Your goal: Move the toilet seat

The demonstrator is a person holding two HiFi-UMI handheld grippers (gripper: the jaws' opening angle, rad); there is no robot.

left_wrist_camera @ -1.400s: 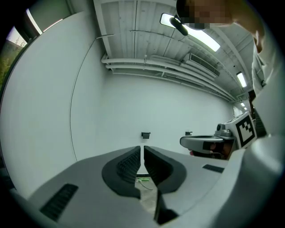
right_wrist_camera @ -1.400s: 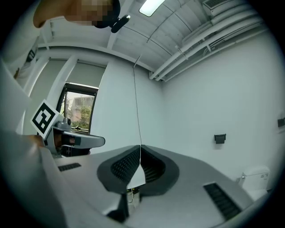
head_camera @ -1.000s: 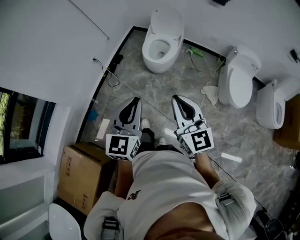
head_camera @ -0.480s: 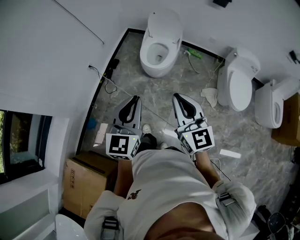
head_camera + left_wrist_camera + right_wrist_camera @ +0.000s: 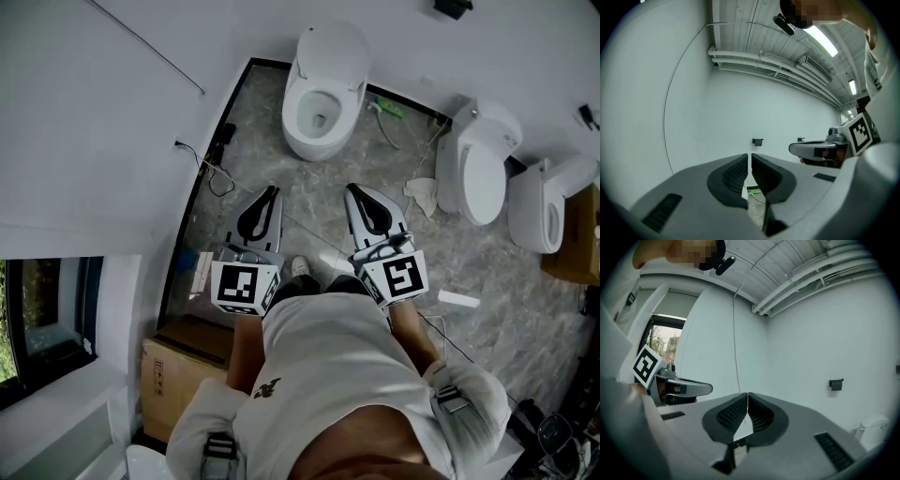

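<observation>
Toilet seat belongs to the open toilet against the far wall, well apart from both grippers. Its lid stands raised. From the head view I cannot tell whether the white ring round the bowl is the seat or the bare rim.

Left gripper and right gripper point level toward that toilet, side by side above the floor. Each has its jaws pressed together with nothing between them, as both gripper views show.

The step in hand looks like the approach. To do it well:
- Close in squarely on the bowl, minding the cable by the left wall and the litter near the closed toilet at right.
- Spread one gripper's jaws before reaching the seat.
- Come in low at the seat's front edge and pinch that edge rather than the slick porcelain.
- Swing it slowly about its hinge so that it does not slam.
</observation>
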